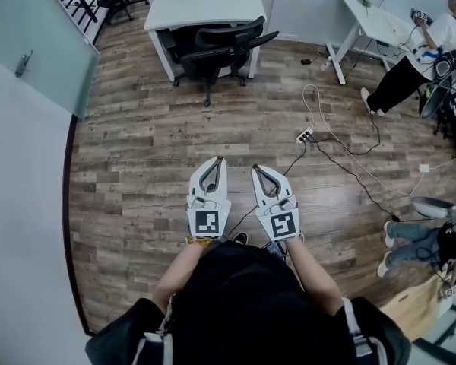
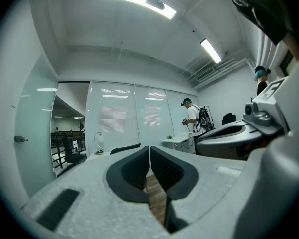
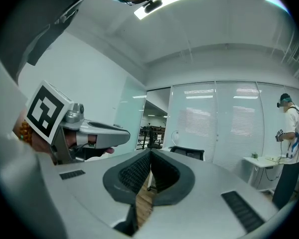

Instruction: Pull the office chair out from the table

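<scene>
Black office chair (image 1: 216,48) tucked under white tabletop (image 1: 205,2). Left gripper (image 1: 216,162) and right gripper (image 1: 257,169) well apart from chair (side by side), fingers closed together, empty.

Black office chair (image 1: 216,46), white table (image 1: 213,4), wood-grain floor (image 1: 137,150)

Floor (image 1: 137,143): wood-look planks, grey-brown tone. Left side: plain white wall (image 1: 19,242), then frosted glass partition (image 1: 38,36) with metal handle (image 1: 21,63). Second white desk (image 1: 376,21) at far right, on slanted legs. Power strip (image 1: 304,135) lies on floor; cables (image 1: 356,176) run from it toward right. Far wall: tall glass panels (image 2: 134,121), blinds visible in them. Ceiling white, long lamps (image 2: 139,1) lit.
</scene>
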The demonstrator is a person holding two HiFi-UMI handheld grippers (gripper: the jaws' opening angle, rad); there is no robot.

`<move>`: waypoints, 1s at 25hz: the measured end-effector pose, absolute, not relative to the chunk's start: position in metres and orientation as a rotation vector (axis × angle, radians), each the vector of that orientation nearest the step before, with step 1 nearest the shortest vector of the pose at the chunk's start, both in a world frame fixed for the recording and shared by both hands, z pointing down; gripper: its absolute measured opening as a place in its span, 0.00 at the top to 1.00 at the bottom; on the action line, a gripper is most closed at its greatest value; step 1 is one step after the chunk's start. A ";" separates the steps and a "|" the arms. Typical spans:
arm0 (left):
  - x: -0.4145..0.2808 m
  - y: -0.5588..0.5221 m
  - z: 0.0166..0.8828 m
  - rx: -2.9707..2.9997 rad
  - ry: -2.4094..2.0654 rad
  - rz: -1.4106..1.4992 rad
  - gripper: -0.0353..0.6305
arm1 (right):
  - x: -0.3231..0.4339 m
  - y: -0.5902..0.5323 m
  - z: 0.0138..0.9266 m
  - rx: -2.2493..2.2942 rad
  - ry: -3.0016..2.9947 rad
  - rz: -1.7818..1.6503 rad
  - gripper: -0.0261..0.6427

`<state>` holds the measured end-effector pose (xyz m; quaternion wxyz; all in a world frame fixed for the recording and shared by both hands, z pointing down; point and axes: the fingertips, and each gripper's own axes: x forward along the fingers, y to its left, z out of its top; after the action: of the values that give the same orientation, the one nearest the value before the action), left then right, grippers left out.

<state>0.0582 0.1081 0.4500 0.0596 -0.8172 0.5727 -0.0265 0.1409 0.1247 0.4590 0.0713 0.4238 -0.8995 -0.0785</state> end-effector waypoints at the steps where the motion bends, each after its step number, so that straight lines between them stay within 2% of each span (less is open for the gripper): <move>1: 0.056 0.101 0.450 -2.483 1.740 -0.083 0.91 | 0.138 0.118 0.458 1.274 -2.703 -0.236 0.95; 25: -0.048 -0.086 0.454 -2.568 1.684 -0.106 0.91 | 0.034 -0.069 0.452 1.282 -2.595 -0.241 0.95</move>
<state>-0.0479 -0.0863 0.4545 0.0343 -0.8353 0.5477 -0.0343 0.0340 -0.0688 0.4517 0.1181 0.4382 -0.8872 -0.0825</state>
